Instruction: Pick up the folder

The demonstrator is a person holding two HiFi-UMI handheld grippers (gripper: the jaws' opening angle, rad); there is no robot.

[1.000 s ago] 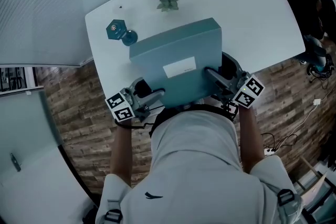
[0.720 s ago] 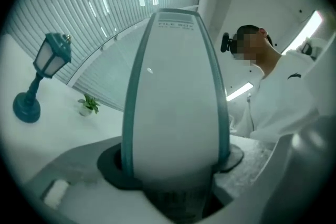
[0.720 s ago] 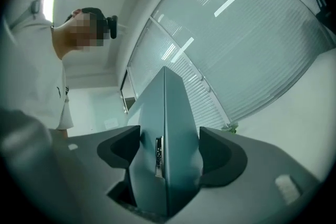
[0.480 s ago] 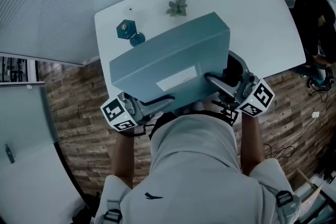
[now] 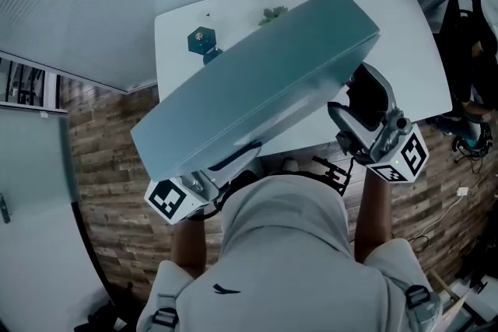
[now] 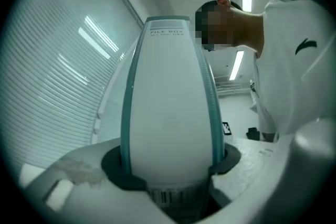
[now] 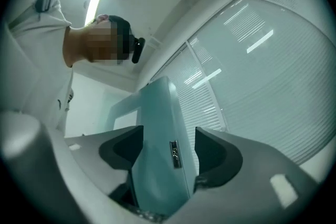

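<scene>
Two grippers hold one folder [image 5: 257, 82] between them, clear of the white table [image 5: 412, 50] and up in the air in front of the person. It is a thick teal box file, and in the head view it stretches slantwise from lower left to upper right, covering much of the tabletop.

In the left gripper view, the left gripper [image 6: 170, 162] is clamped on one end of the folder: the pale spine fills the gap between the dark pads and touches both. Its jaws have just been closing on it. In the right gripper view, the right gripper [image 7: 168, 155] grasps the other end – the teal edge sits between its two pads, and those jaws have also just been closing on it.

Both marker cubes show in the head view, the left one [image 5: 170, 200] under the folder's near corner and the right one [image 5: 403, 158] beside the table's near edge.

On the table beyond the folder stand a small teal ornament [image 5: 202, 40] and a little plant [image 5: 272, 13], half hidden by the folder's far edge. Wooden floor [image 5: 109, 159] lies to the left of the table.
</scene>
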